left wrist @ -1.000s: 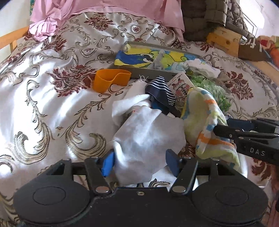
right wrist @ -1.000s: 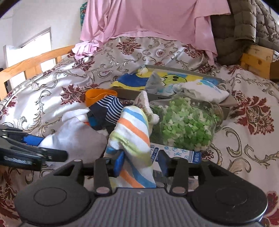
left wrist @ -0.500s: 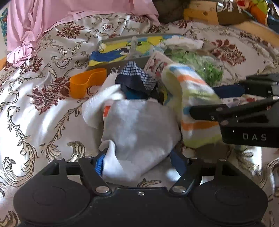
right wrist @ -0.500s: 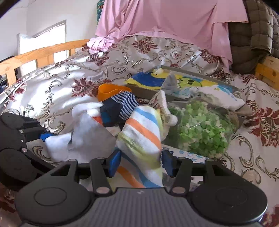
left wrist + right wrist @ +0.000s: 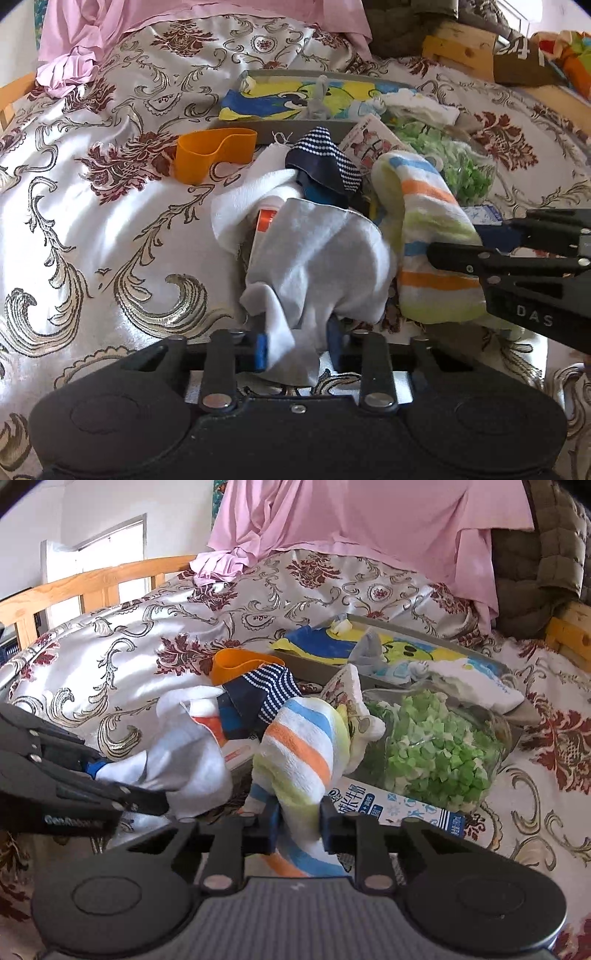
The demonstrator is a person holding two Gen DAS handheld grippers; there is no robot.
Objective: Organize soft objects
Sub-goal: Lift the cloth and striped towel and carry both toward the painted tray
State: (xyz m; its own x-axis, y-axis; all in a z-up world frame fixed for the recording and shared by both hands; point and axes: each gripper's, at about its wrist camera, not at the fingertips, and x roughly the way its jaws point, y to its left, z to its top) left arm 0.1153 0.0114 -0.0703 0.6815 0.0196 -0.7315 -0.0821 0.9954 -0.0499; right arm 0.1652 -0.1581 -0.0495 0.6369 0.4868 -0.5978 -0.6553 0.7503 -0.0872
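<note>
Left wrist: "DAS" on right hand-held gripper (image 5: 454, 243)

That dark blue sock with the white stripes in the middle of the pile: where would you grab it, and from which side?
Probably by its raised peak, from above. The dark blue sock stands up like a tent over the white cloth, between the orange cup and the striped towel, so the peak is free while its lower edges are tucked under the pile.
</note>
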